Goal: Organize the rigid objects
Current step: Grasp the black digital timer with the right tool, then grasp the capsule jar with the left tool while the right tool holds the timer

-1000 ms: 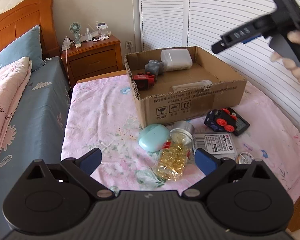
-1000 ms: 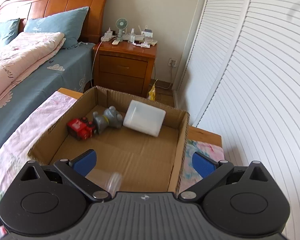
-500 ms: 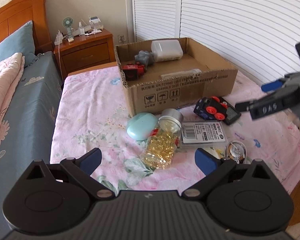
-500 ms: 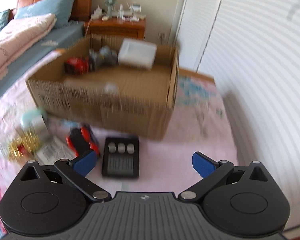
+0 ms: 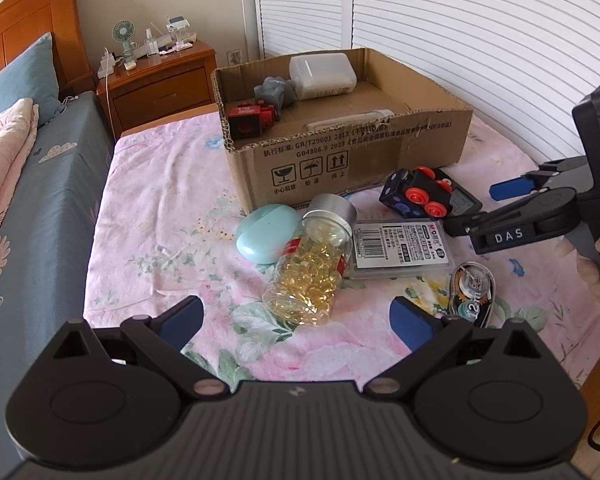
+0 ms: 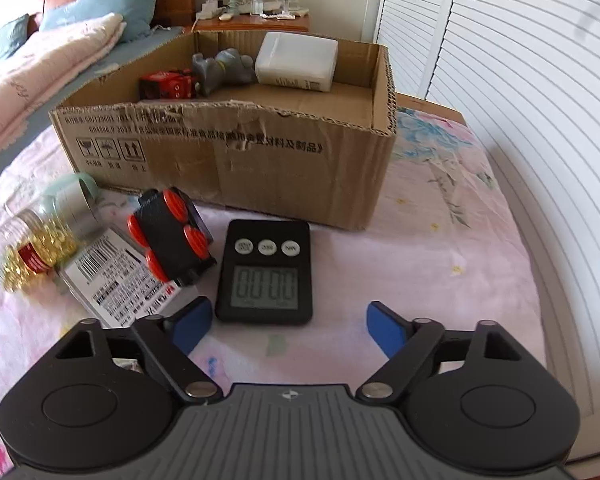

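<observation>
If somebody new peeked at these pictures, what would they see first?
Probably the big cardboard box at the back of the pink flowery sheet, with toys and a white container already inside. Next, the tipped-over jar of shiny yellow capsules in front of it, and the black timer lying just ahead of the right gripper, whose fingers are open.

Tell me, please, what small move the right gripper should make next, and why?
Probably ease the right gripper forward and down so its pads straddle the black timer. The timer lies flat on the bedsheet just ahead of the fingertips, in line with the gap, outside the cardboard box. The jaws have just been closing, yet nothing is between them, and the gap looks wider than the timer.
</observation>
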Action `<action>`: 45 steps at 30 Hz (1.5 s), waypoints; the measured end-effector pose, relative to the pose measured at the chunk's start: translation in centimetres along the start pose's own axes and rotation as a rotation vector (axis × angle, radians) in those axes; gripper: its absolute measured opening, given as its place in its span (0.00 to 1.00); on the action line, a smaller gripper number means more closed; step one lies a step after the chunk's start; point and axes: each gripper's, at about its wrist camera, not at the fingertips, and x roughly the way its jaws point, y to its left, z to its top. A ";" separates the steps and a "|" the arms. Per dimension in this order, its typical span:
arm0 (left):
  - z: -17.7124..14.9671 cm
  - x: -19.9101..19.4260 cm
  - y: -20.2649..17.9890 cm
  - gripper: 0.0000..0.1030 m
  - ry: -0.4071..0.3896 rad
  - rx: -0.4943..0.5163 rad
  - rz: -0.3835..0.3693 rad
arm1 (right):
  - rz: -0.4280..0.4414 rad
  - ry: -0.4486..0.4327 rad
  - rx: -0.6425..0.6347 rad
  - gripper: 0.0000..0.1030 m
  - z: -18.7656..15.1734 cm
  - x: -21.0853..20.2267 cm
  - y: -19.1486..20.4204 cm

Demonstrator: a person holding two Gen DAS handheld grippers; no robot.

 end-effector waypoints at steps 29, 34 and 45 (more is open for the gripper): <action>-0.1 4.4 1.7 0.96 0.059 -0.041 0.031 | -0.058 0.016 0.095 0.59 -4.0 -3.9 -1.7; -0.6 4.7 3.0 0.97 0.073 -0.082 0.024 | -0.056 0.021 0.090 0.74 -3.8 -3.5 -1.4; -0.9 4.1 5.0 0.96 0.088 -0.114 0.136 | -0.036 0.019 0.068 0.91 -3.8 -2.9 -1.2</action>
